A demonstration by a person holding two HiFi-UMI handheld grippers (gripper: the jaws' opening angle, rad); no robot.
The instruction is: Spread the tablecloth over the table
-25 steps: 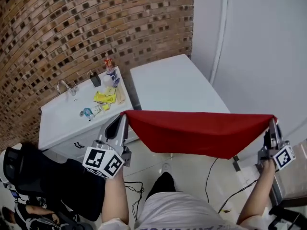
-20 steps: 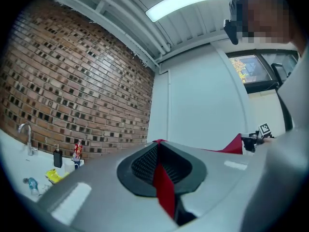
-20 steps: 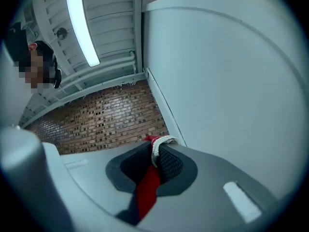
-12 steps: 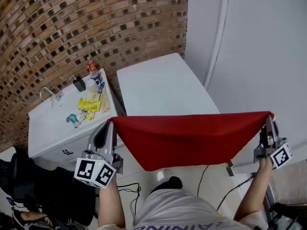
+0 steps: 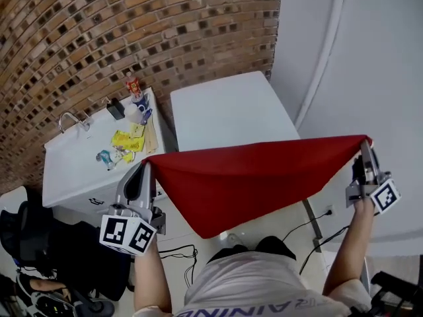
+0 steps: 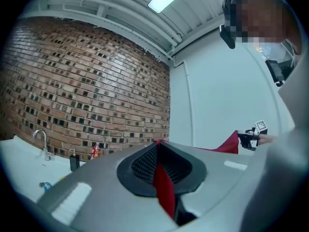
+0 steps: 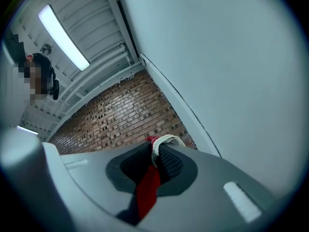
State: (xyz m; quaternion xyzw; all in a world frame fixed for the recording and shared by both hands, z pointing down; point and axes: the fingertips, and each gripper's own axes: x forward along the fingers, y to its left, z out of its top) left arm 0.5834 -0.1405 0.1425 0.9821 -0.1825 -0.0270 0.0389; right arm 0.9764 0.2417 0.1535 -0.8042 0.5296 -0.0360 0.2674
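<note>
A red tablecloth (image 5: 254, 180) hangs stretched in the air between my two grippers, sagging to a point near my body. My left gripper (image 5: 146, 166) is shut on its left corner; the red cloth (image 6: 164, 185) shows pinched between the jaws in the left gripper view. My right gripper (image 5: 364, 142) is shut on the right corner, where red cloth (image 7: 147, 190) with a white hem (image 7: 164, 141) sits between the jaws. The white table (image 5: 228, 114) stands ahead, partly hidden under the cloth's far edge.
A white sink counter (image 5: 79, 167) stands left of the table, with a faucet (image 5: 69, 119), bottles (image 5: 133, 84) and yellow packets (image 5: 129, 140). A brick wall (image 5: 132, 32) lies behind, a white wall (image 5: 370, 58) on the right. A black chair (image 5: 59, 249) sits at lower left. Cables (image 5: 310, 243) cross the floor.
Both grippers have carried the stretched cloth forward toward the table; its far edge now overlaps the table's near end. The right corner has risen in the view. Both grips hold.
</note>
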